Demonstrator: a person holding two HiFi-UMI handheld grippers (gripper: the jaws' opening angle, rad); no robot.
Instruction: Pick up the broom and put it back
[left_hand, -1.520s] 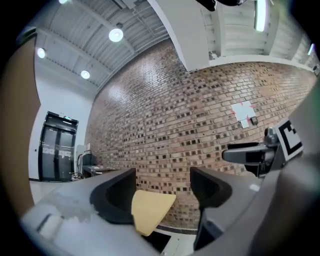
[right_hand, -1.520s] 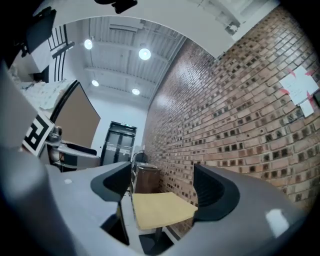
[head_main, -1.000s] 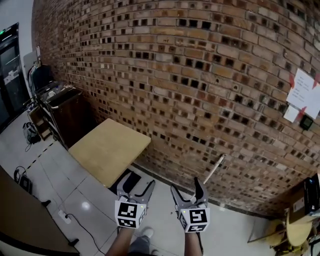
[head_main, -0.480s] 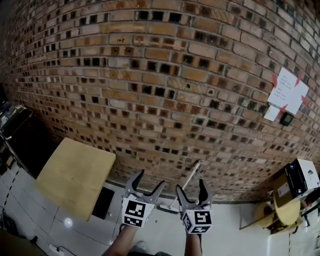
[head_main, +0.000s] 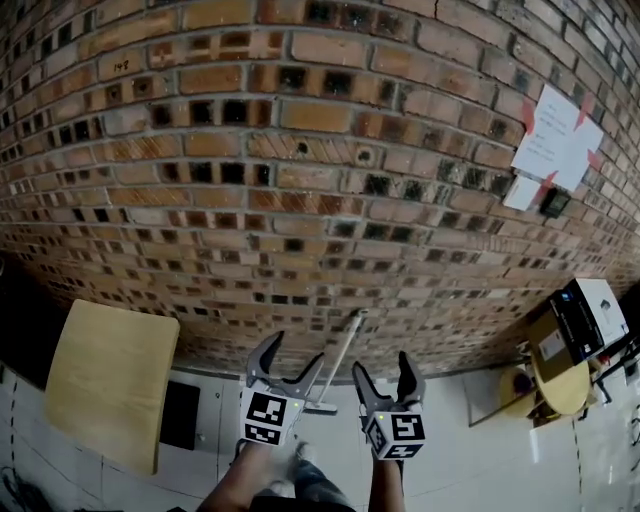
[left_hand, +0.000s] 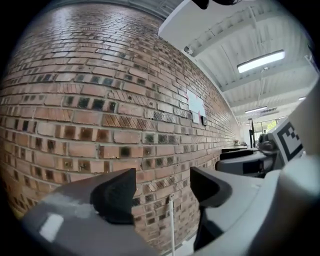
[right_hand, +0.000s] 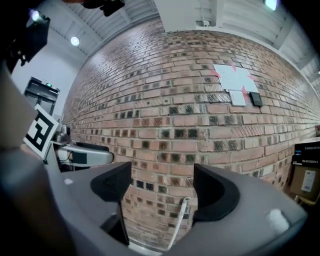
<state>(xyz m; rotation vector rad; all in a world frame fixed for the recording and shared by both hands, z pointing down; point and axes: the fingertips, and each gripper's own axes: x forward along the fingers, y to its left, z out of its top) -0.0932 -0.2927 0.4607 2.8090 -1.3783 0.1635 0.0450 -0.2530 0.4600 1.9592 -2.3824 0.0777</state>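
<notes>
- The broom (head_main: 343, 350) is leaning against the brick wall (head_main: 300, 150). Its pale handle is rising at a slant and its head is resting on the floor at the foot of the wall.
- The left gripper (head_main: 297, 350) is pointing towards the wall, just left of the broom handle in the head view. Its jaws are standing wide apart and are gripping nothing.
- In the left gripper view, the thin handle is showing low in the gap between the two dark jaws. It is farther off, by the bricks, and the jaws are not touching it.
- The right gripper (head_main: 382, 365) is hanging just right of the handle, also with its jaws spread wide and holding nothing.
- In the right gripper view, the handle is appearing between the jaws, nearer to the right one, but apart from both.
- The two grippers are staying side by side, with the broom between them and a little ahead.
- A wooden table (head_main: 105, 380) is standing to the left, close to the wall.
- White papers (head_main: 555, 140) are hanging on the bricks at the upper right, and a cardboard box (head_main: 585, 315) is sitting lower on the right.
</notes>
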